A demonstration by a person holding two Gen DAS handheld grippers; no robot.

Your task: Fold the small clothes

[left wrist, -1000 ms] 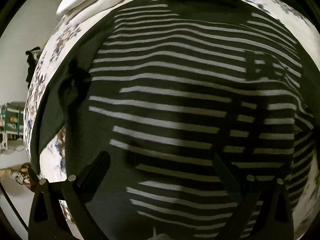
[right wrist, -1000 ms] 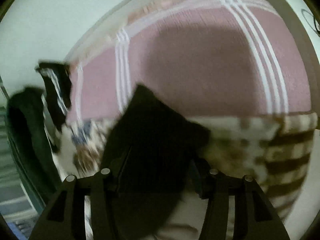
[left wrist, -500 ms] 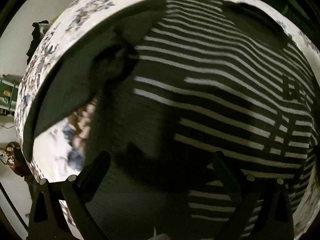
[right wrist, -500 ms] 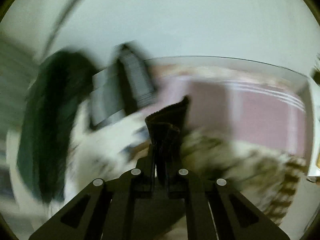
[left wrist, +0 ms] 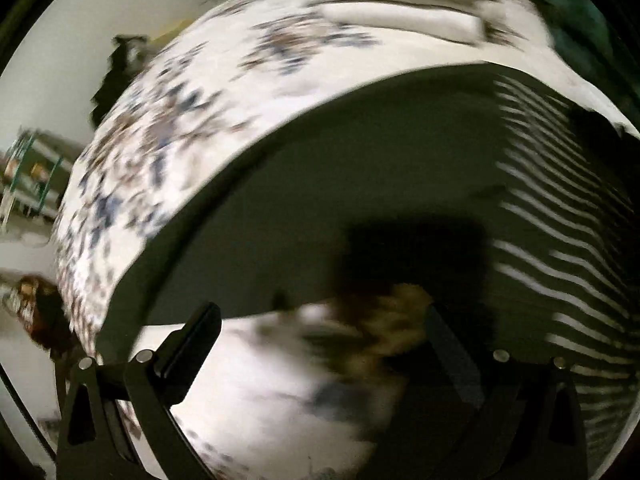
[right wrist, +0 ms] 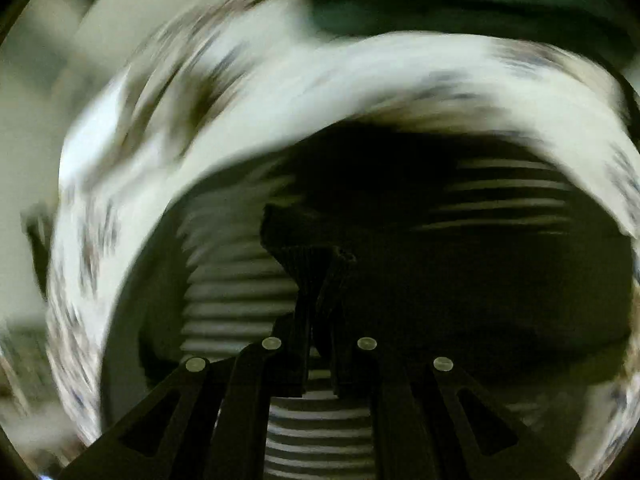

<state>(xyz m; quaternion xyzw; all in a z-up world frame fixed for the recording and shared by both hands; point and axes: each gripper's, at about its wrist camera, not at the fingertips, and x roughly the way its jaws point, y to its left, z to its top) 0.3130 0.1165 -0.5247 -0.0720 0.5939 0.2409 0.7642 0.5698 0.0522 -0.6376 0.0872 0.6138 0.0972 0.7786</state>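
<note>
Dark striped shirt [left wrist: 400, 200] lies spread on the floral bed [left wrist: 192, 128]. Right hand-held gripper [right wrist: 320, 292] is clamped on a dark fold of cloth; left hand-held gripper [left wrist: 320, 336] gapes wide, empty.

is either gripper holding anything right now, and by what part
Right gripper pinches the dark striped garment by a ribbed edge; left gripper holds nothing.
</note>
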